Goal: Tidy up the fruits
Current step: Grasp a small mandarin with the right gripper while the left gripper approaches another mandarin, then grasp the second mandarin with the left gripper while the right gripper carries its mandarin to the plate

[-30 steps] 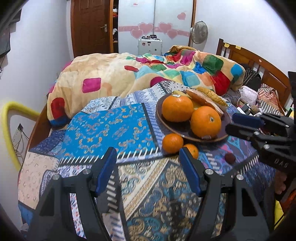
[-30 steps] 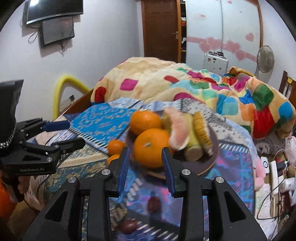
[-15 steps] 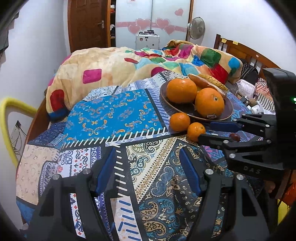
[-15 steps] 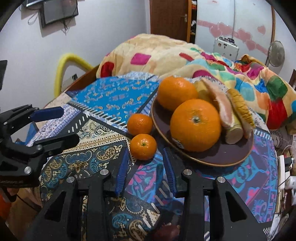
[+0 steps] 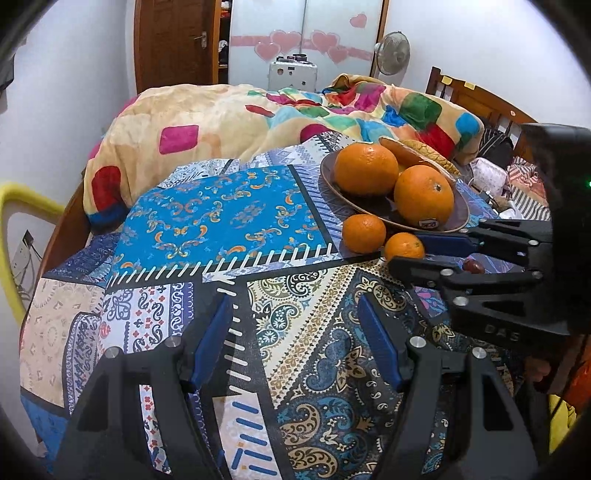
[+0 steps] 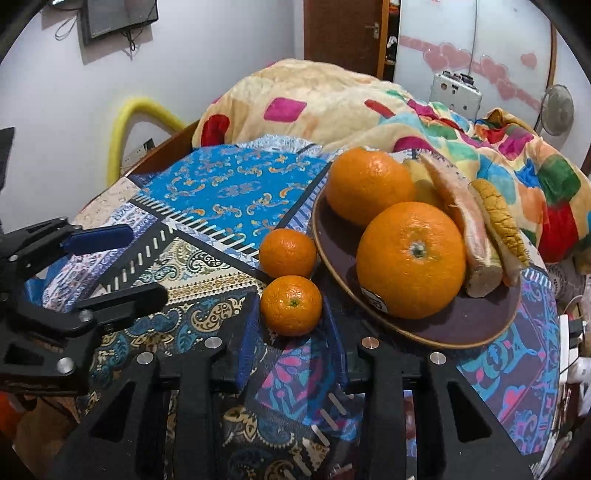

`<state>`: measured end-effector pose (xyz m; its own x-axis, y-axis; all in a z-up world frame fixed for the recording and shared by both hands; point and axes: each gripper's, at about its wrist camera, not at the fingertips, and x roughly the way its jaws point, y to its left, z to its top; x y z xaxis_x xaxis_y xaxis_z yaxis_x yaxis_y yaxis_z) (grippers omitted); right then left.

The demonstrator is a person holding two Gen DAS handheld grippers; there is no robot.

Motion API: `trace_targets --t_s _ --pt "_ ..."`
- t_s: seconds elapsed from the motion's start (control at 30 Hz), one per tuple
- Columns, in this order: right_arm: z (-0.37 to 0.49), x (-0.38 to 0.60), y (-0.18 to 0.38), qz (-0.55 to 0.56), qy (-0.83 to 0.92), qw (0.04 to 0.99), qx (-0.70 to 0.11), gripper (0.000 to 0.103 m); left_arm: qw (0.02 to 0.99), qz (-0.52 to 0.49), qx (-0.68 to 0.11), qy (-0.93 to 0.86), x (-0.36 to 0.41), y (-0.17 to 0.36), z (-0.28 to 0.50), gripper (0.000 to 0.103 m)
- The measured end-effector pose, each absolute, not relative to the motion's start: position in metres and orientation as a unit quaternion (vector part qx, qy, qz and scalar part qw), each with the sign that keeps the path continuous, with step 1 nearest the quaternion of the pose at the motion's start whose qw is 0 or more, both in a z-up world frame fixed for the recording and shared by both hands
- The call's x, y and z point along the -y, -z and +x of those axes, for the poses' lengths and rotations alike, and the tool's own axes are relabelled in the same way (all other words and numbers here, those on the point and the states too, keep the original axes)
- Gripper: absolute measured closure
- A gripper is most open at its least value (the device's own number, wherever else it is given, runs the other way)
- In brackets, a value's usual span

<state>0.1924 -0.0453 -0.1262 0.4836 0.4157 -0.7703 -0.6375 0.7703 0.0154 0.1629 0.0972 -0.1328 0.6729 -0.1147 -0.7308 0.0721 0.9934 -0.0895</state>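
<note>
small dark fruit (image 5: 471,266) half hidden behind right gripper (image 5: 406,254), plate (image 6: 480,328) far rim hidden by oranges (image 6: 410,260)

A home bedroom. A patchwork quilt (image 5: 258,110) covers the bed with its wooden headboard (image 5: 476,99) at far right. A wooden door (image 5: 173,40), heart-decorated wardrobe (image 5: 303,33) and fan (image 5: 393,53) stand beyond.

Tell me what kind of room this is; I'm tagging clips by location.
Most likely a bedroom: a quilt heaped on a bed, a wooden headboard, and a wardrobe with heart stickers.
</note>
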Motion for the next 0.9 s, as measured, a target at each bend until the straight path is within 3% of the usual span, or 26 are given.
trace_targets --t_s 0.37,0.47,0.7,0.77,0.9 --pt "0.18 0.099 0.102 -0.113 -0.292 0.876 -0.366 0.072 0.911 -0.024 -0.407 0.068 -0.067 0.126 0.191 0.034" --pt "0.183 0.113 0.101 -0.105 -0.282 0.882 -0.363 0.072 0.911 -0.017 -0.407 0.062 -0.059 0.126 0.2 0.041" --pt "0.196 0.135 0.104 -0.089 -0.27 0.889 -0.36 0.071 0.904 -0.025 -0.42 0.075 -0.046 0.131 0.225 0.045" --pt "0.198 0.139 0.105 -0.085 -0.269 0.889 -0.359 0.071 0.9 -0.033 -0.429 0.077 -0.046 0.135 0.232 0.053" --pt "0.204 0.147 0.109 -0.077 -0.27 0.889 -0.362 0.071 0.893 -0.032 -0.443 0.074 -0.044 0.143 0.241 0.059"
